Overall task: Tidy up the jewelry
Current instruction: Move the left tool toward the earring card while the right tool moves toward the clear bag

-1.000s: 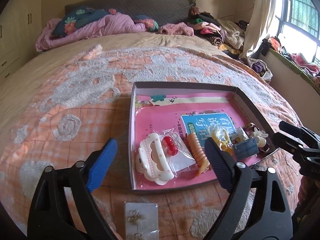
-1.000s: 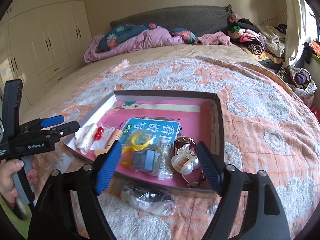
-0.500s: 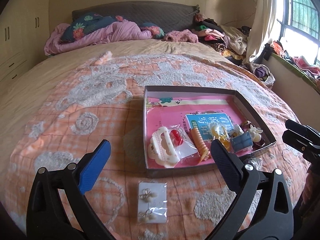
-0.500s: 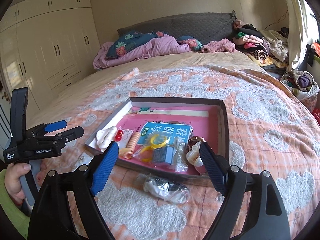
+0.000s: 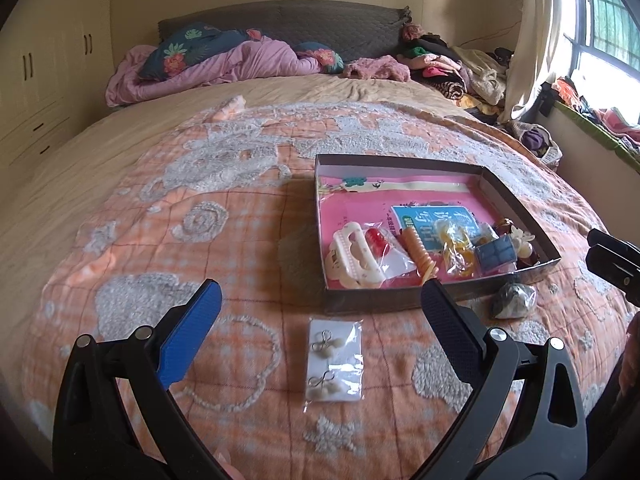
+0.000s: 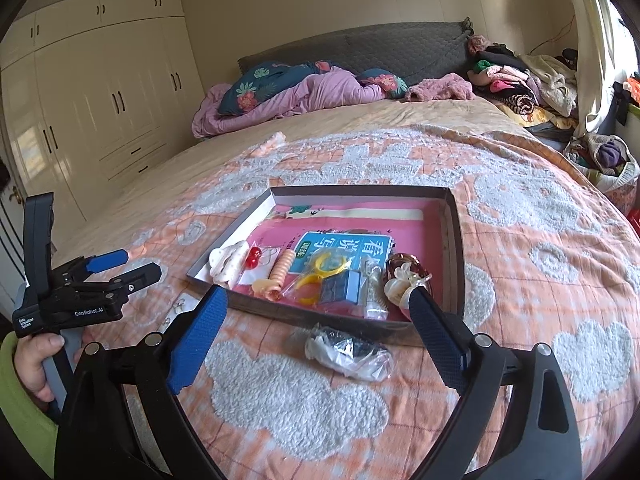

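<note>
A shallow grey box [image 5: 394, 161] with a pink lining lies on the bed, also in the right wrist view [image 6: 453, 216]. It holds a white hair claw [image 5: 352, 258], an orange spiral tie [image 5: 420, 248], yellow rings [image 5: 456, 246] and a blue square [image 5: 496, 253]. A clear packet of earrings [image 5: 335, 362] lies on the quilt before the box, under my open, empty left gripper [image 5: 320, 312]. A crumpled clear bag with dark jewelry [image 6: 348, 352] lies by the box's near wall, between the fingers of my open, empty right gripper [image 6: 316, 310].
The orange and white quilt [image 5: 192, 240] covers the bed. Pillows and a purple duvet [image 5: 224, 64] lie at the headboard. Piled clothes [image 6: 516, 80] are at the far right. Wardrobes [image 6: 100, 92] stand left. The left gripper [image 6: 100, 280] shows in the right view.
Both grippers have pulled back and up from the box. The earring packet and the crumpled bag now show fuller in front of the box. Both jaws stayed open.
</note>
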A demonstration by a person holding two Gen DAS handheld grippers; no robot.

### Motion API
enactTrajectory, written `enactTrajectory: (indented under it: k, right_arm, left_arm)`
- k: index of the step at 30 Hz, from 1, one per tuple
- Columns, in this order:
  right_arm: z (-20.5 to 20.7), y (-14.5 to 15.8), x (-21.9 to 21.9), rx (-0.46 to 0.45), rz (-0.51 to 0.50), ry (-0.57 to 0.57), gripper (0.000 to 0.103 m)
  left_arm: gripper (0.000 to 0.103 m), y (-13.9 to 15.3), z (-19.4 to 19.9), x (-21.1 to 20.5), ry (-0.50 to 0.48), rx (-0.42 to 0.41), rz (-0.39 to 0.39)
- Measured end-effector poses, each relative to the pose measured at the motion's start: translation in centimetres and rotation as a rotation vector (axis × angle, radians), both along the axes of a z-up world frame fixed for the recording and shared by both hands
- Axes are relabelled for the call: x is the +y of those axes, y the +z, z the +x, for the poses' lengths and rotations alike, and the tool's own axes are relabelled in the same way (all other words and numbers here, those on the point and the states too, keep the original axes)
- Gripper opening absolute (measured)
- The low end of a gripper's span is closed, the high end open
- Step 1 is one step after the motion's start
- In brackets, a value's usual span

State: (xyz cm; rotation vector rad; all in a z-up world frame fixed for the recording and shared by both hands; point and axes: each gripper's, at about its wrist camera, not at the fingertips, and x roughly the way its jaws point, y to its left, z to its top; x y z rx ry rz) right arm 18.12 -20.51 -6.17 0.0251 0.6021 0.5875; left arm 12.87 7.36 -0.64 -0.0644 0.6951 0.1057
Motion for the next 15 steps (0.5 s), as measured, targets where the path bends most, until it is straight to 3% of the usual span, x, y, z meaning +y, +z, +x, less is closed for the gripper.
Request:
enactTrajectory:
  k: [15]
  right_arm:
    - [0.3,-4.1,-0.3,0.136,-0.007,-0.042,0.092]
  left_arm:
    - [0.093,-4.6,0.4,-0.3,0.0,0.135,0.022]
